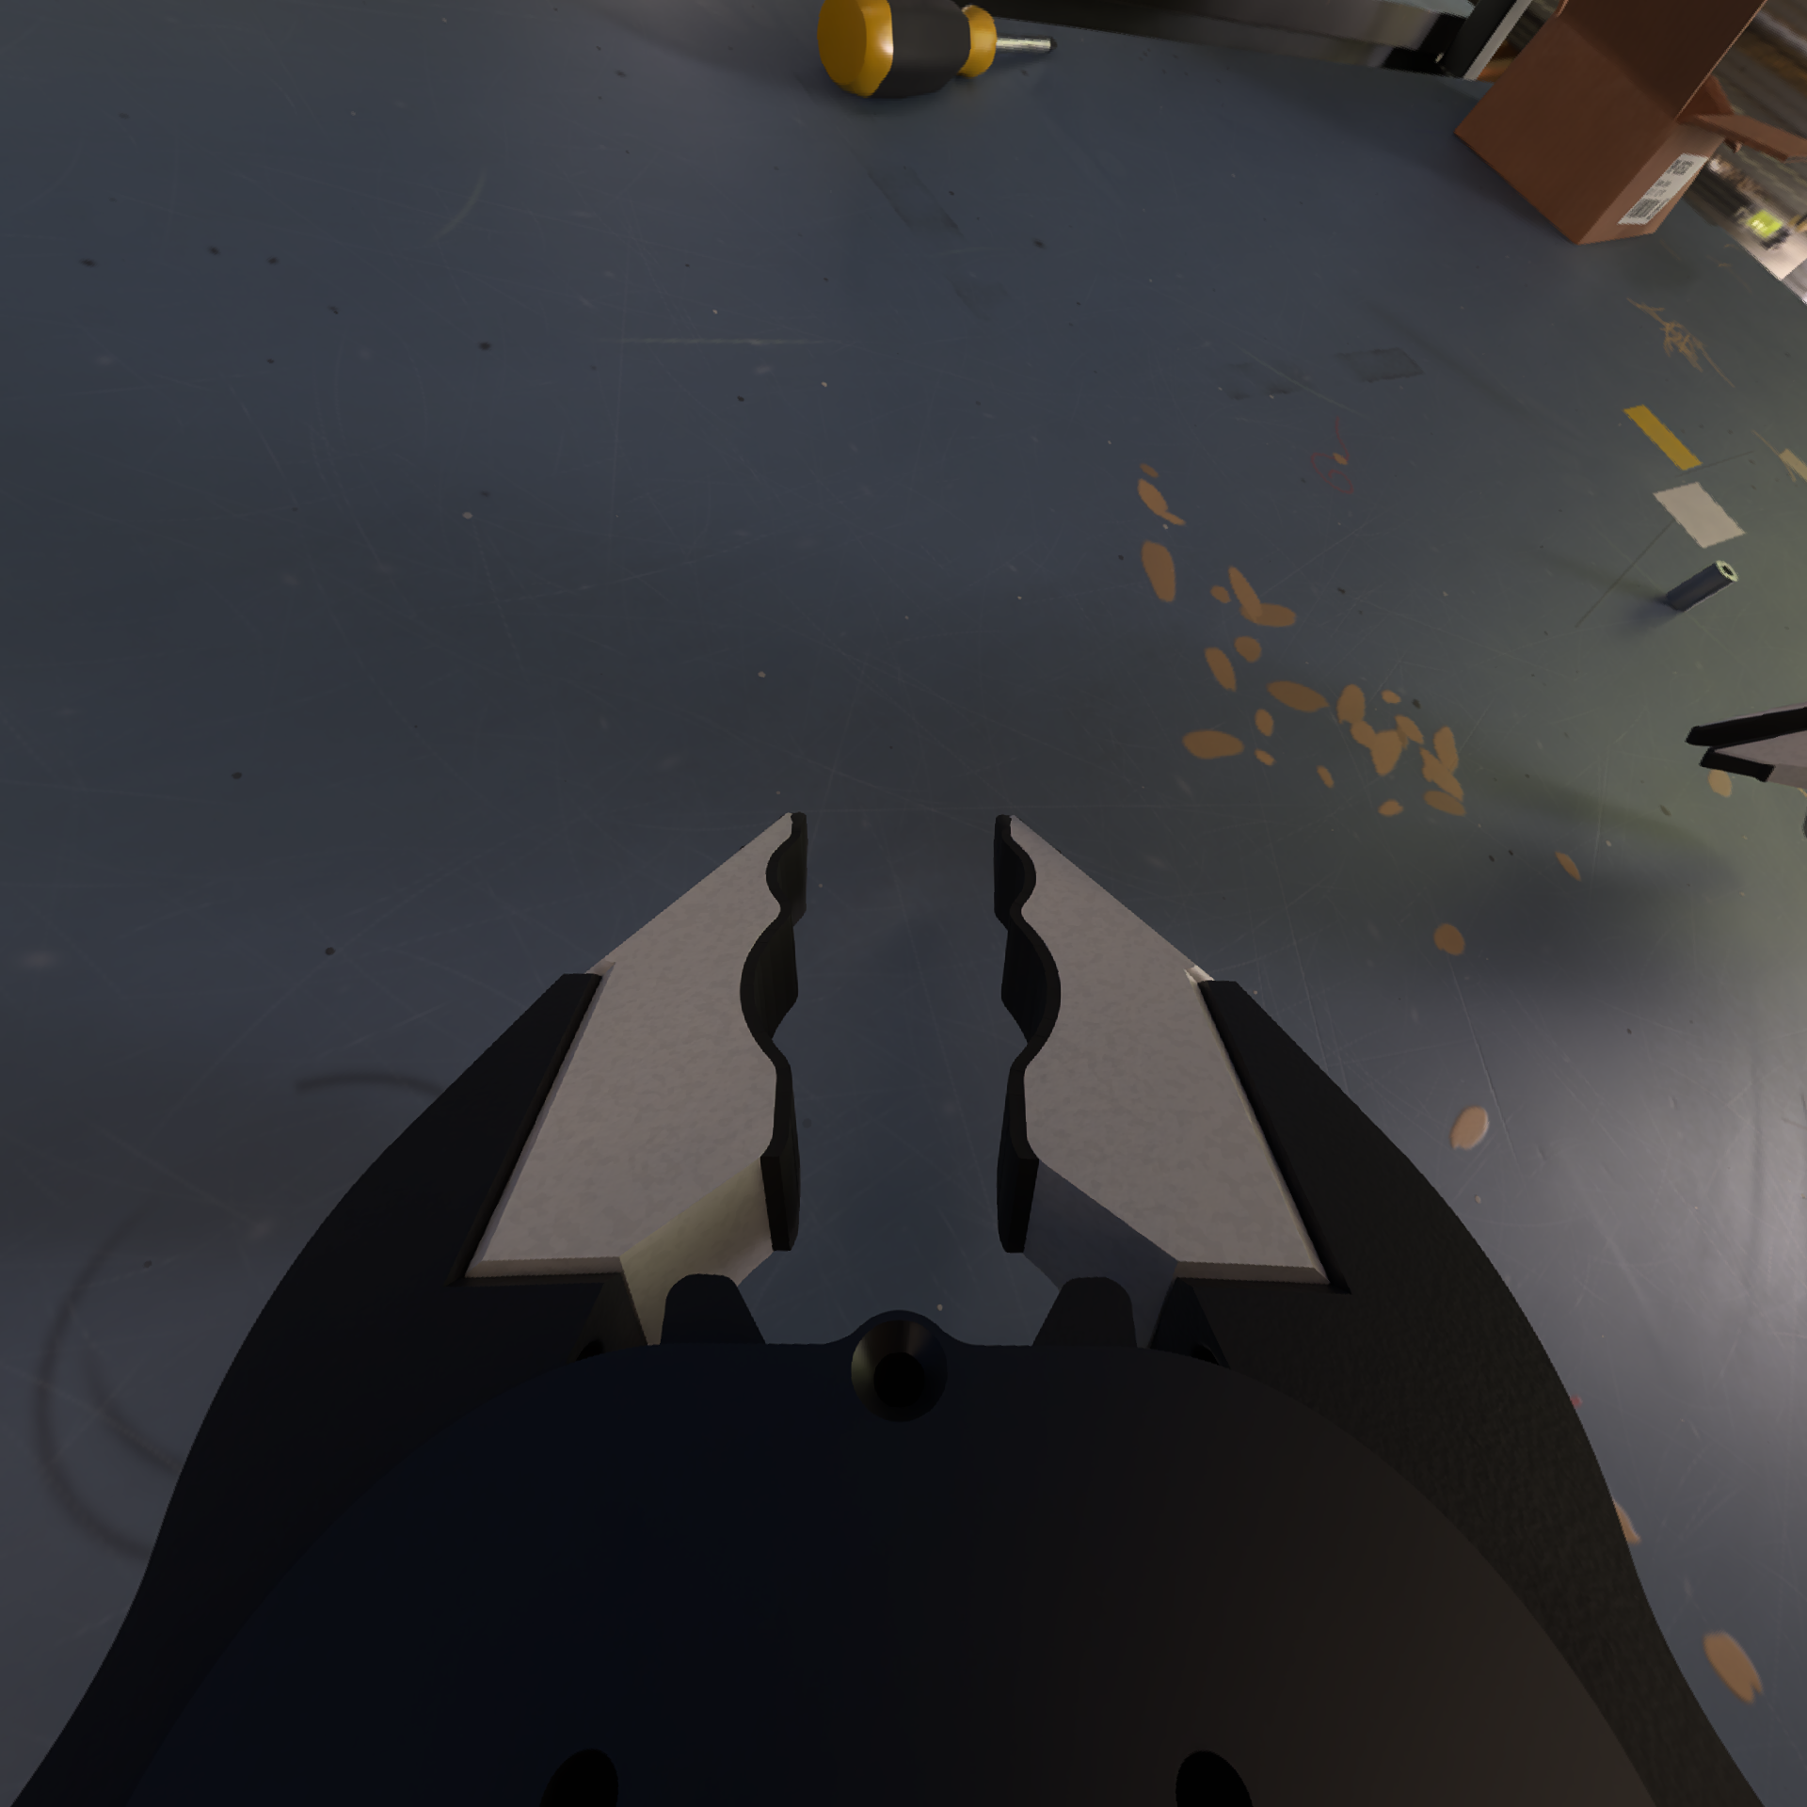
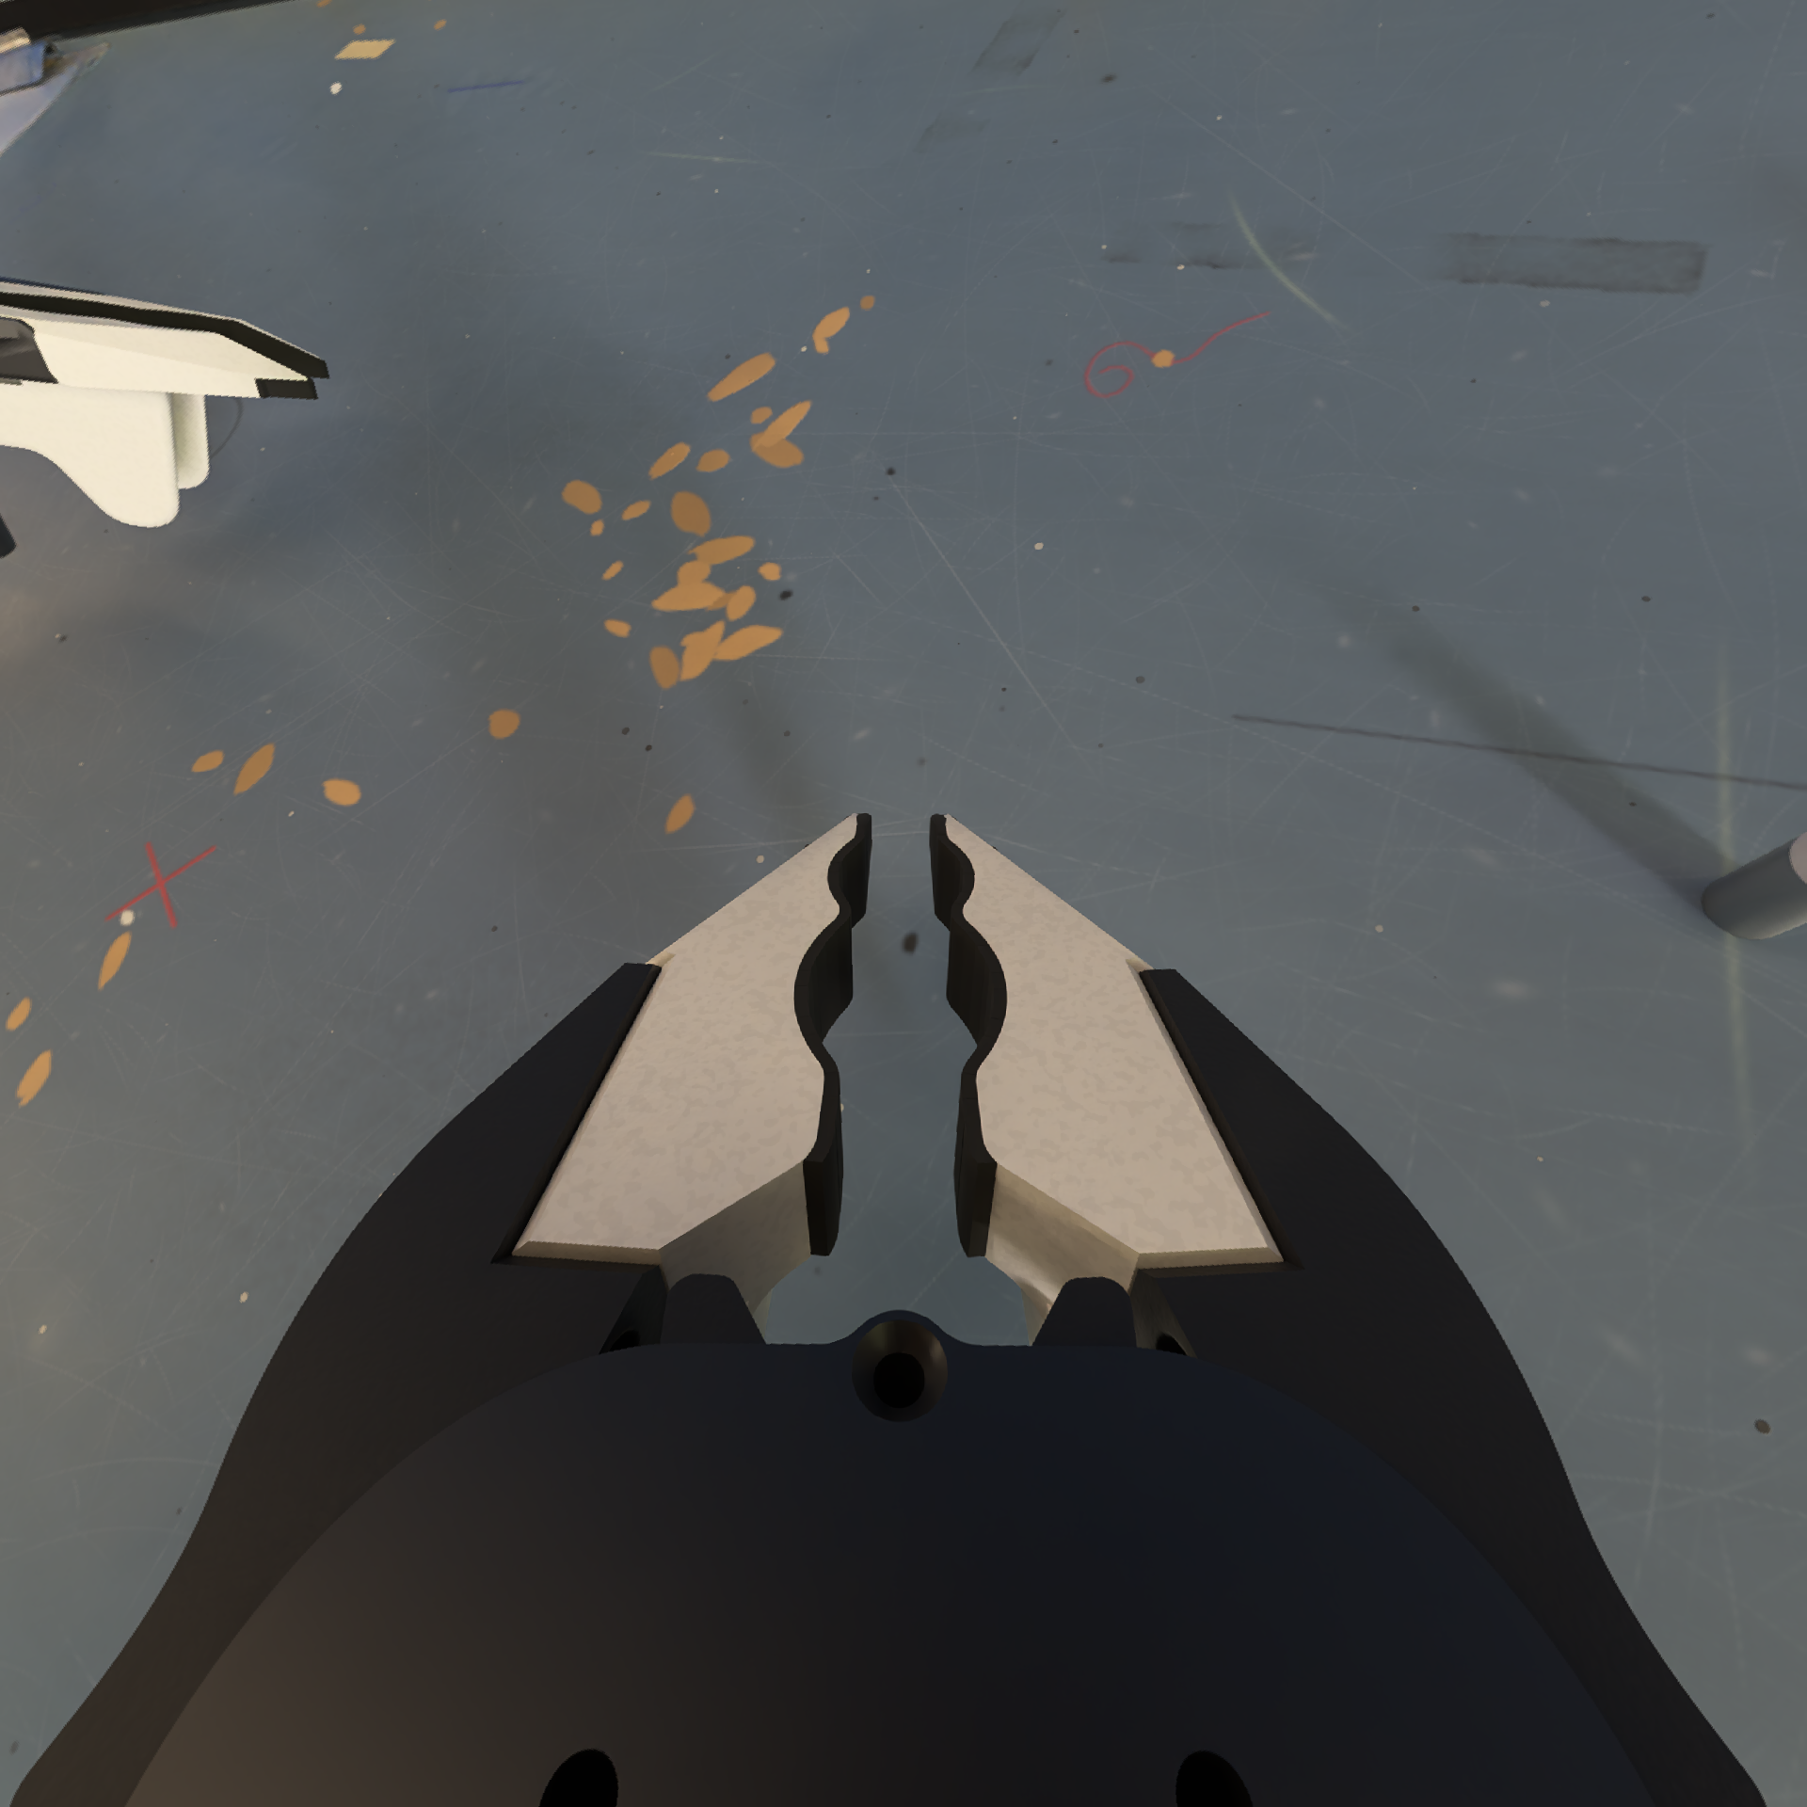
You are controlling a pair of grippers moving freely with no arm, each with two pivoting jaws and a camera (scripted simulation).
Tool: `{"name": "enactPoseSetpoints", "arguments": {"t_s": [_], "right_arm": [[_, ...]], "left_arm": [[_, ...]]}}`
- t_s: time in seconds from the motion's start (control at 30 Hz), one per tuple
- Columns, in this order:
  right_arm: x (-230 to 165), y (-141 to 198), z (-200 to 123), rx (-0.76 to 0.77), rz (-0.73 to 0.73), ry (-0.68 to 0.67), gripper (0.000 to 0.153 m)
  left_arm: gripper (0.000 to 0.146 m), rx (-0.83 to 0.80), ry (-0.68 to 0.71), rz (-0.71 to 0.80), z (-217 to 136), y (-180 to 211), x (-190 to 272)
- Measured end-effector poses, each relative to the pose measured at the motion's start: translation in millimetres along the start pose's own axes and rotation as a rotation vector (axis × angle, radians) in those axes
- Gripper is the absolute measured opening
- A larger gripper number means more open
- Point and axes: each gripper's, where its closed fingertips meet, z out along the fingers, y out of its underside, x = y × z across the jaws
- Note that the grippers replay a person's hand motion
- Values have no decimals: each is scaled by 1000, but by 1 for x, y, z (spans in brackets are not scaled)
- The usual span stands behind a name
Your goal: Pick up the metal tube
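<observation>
The metal tube [image 1: 1701, 585] is a short grey cylinder lying on the blue-grey table, far right in the left wrist view. It also shows at the right edge of the right wrist view [image 2: 1760, 895], cut off by the frame. My left gripper [image 1: 900, 821] is open and empty, well to the left of the tube. My right gripper [image 2: 900, 821] has a narrow gap between its jaws and holds nothing; the tube lies to its right. Each gripper shows at the edge of the other's view: the right one [image 1: 1701, 748] and the left one [image 2: 318, 381].
A screwdriver with a yellow and black handle [image 1: 900, 44] lies at the far edge of the table. A brown cardboard box [image 1: 1613, 127] stands at the far right corner. Orange paint specks [image 2: 704, 577] and red marks [image 2: 161, 885] are flat on the table surface.
</observation>
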Motion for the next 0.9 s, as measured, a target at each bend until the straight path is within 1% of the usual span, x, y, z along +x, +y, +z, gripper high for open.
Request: {"name": "enactPoseSetpoints", "arguments": {"t_s": [0.9], "right_arm": [[-3,0,0,0,-5,-26,12]], "left_arm": [[38,2,12,-6,0,0,0]]}}
